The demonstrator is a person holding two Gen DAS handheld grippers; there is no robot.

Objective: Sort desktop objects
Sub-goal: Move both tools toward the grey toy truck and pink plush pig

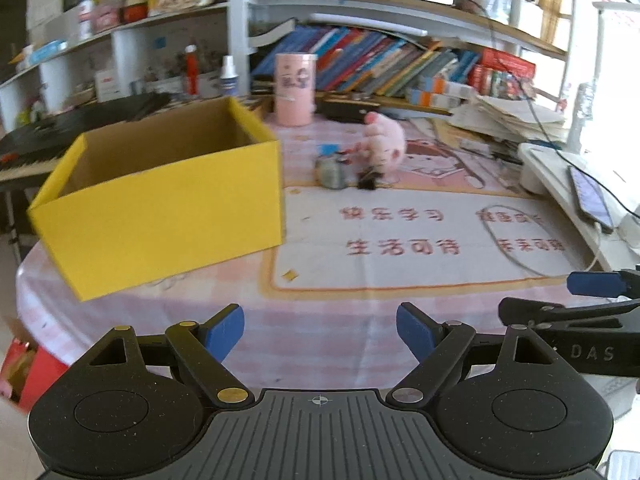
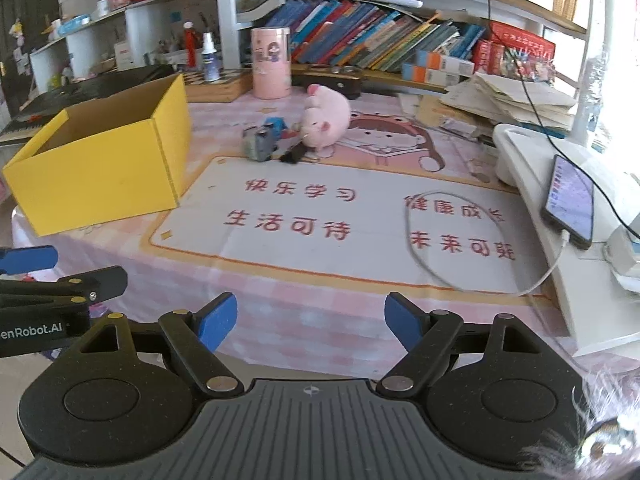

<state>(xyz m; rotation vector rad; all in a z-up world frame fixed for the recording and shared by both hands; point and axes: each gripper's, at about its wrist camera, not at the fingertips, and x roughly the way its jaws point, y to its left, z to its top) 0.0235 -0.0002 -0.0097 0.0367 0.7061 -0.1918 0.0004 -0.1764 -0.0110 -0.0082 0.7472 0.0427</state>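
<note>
Right now I hold both grippers over the near edge of the table (image 2: 320,280): the left gripper (image 1: 320,330) has its fingers wide apart with nothing between them, and the right gripper (image 2: 310,320) is empty, its jaws opening. Toward the far edge I see a pink plush pig (image 2: 326,122) touching a small cluster of toys (image 2: 266,140), with the yellow box (image 2: 100,164) at the left edge.

My tongs (image 1: 320,334) are black with blue tips. The box (image 1: 168,216) is yellow outside, brown inside. The pig toy (image 2: 326,122) is pink. The table (image 2: 320,312) cloth has pink and white checks with red writing.
</note>
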